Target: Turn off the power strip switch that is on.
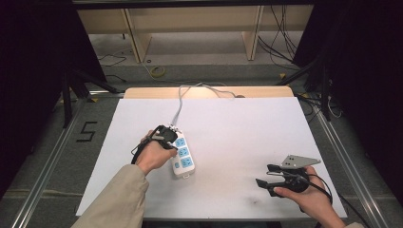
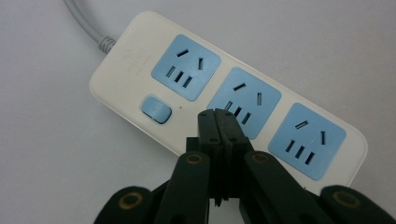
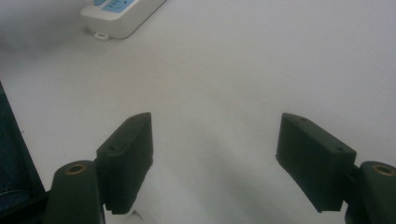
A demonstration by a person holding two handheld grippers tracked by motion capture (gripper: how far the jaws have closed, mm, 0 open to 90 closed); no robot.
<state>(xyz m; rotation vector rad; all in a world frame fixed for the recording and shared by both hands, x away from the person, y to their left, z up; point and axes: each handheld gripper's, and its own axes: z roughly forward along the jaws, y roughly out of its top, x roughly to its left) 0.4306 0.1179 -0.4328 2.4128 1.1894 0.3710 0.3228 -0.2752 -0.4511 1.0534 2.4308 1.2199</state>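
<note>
A white power strip (image 1: pixel 183 157) with three blue sockets and a blue switch (image 2: pixel 156 108) lies on the white table left of centre. Its grey cable (image 1: pixel 179 105) runs off over the far edge. My left gripper (image 1: pixel 166 137) is at the strip's far end, held by a hand in a beige sleeve. In the left gripper view its jaws are pressed together with nothing between them, and the left gripper (image 2: pixel 215 114) has its tips over the strip (image 2: pixel 135 60), between the switch and the middle socket. My right gripper (image 1: pixel 264 175) is near the front right, open and empty. In the right gripper view the right gripper (image 3: pixel 215 154) points toward the strip (image 3: pixel 126 16) far off.
The white table sheet (image 1: pixel 237 128) has a wooden edge at the back. Metal rails (image 1: pixel 52 152) run along both sides of the table. Behind it stand a wooden shelf unit (image 1: pixel 190 28) and loose cables (image 1: pixel 280 42) on the floor. Black curtains hang at both sides.
</note>
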